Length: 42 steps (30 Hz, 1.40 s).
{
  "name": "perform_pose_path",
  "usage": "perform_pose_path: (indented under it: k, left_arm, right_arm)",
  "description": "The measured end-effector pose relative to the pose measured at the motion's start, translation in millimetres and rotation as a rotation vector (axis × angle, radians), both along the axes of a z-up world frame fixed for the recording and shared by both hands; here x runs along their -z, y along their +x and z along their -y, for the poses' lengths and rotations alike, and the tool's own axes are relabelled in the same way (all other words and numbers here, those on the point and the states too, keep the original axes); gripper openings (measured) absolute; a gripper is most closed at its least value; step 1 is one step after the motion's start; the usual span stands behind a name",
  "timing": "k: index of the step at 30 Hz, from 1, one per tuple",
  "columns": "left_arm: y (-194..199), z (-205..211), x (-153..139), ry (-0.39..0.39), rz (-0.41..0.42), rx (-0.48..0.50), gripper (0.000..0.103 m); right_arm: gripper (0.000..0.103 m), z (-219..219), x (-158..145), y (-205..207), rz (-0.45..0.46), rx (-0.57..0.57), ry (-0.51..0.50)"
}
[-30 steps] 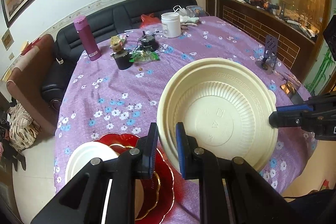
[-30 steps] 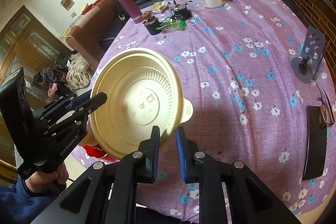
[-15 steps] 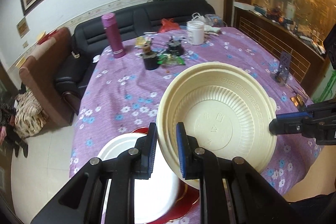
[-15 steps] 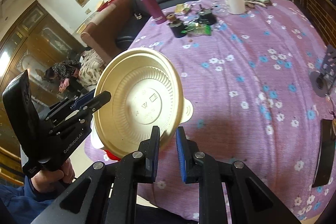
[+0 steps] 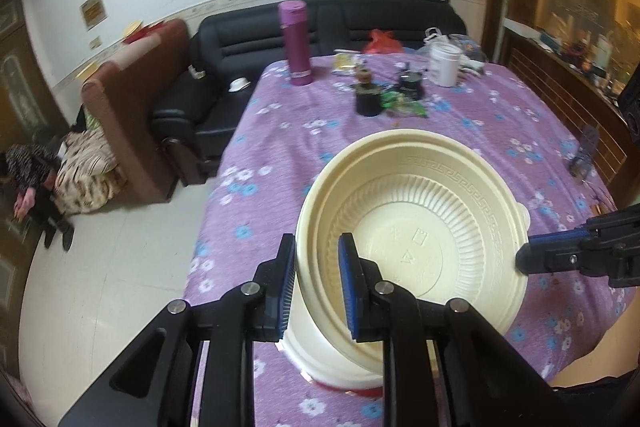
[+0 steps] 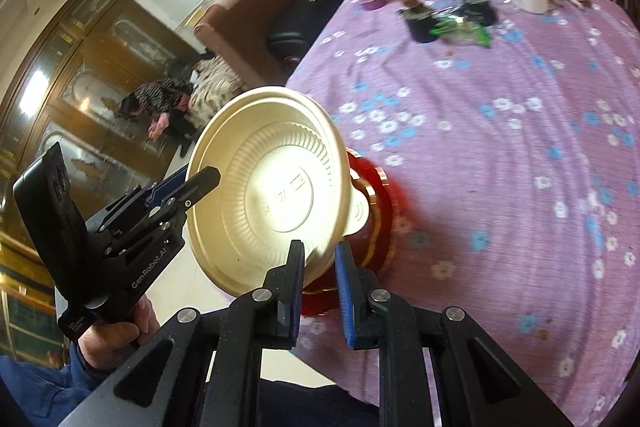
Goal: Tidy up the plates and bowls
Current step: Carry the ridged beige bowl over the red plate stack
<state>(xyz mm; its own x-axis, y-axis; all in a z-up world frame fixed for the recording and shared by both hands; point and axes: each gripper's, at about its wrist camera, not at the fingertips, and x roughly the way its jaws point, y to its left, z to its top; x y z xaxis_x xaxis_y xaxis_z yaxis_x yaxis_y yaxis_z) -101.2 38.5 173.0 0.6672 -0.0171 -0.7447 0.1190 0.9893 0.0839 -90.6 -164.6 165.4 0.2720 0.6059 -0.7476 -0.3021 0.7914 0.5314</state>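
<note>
**Cream bowl carried over the plate stack at the bench edge**

Change from the earlier frames: the cream bowl (image 5: 416,247) has travelled across the bench (image 5: 460,131) and now sits above the white bowl (image 5: 320,355) and red plate (image 6: 380,211) at the near edge. Earlier the stack lay to the bowl's left in the left wrist view, fully exposed. In that view the floor and sofa now fill more of the frame.

Gripper state: the left gripper (image 5: 316,287) straddles the bowl rim; its jaws have just been opening slightly, with the rim between them and the pads at the rim wall. The right gripper (image 6: 318,287) is clenched on the opposite rim. The bowl is held tilted, clear of the cloth.

Legible writing: "GenRobot.AI" on the left gripper body in the right wrist view. Moulded marks on the bowl base are too blurred to read.
</note>
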Motion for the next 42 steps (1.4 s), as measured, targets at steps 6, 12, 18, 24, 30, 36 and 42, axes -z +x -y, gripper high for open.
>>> perform_pose_path:
  k: [6,12,18,24,30,36,42]
  left_arm:
    - [-6,-26,7,-0.002,-0.018,-0.058,0.019]
    - [-8,-36,25,-0.006,-0.059,-0.075,0.019]
    - [-3,-31,42,-0.008,-0.102,-0.055,0.019]
    - [2,-28,47,-0.004,-0.107,-0.043,0.019]
    - [7,-28,52,-0.002,-0.116,-0.042,0.019]
    - [8,-29,58,-0.001,-0.132,-0.04,0.019]
    - [11,-30,64,0.002,-0.145,-0.04,0.019]
  right_arm:
    - [0.018,-28,6,3,-0.021,-0.06,0.014]
    - [0.018,-45,21,7,-0.071,-0.087,0.015]
    - [0.018,-42,39,11,-0.103,-0.059,-0.004]
    - [0.018,-39,51,14,-0.128,-0.029,-0.002]
    - [0.018,-40,57,19,-0.134,-0.015,-0.017]
    - [0.018,-41,64,23,-0.147,-0.011,-0.018]
    - [0.018,-44,74,26,-0.165,-0.013,-0.03]
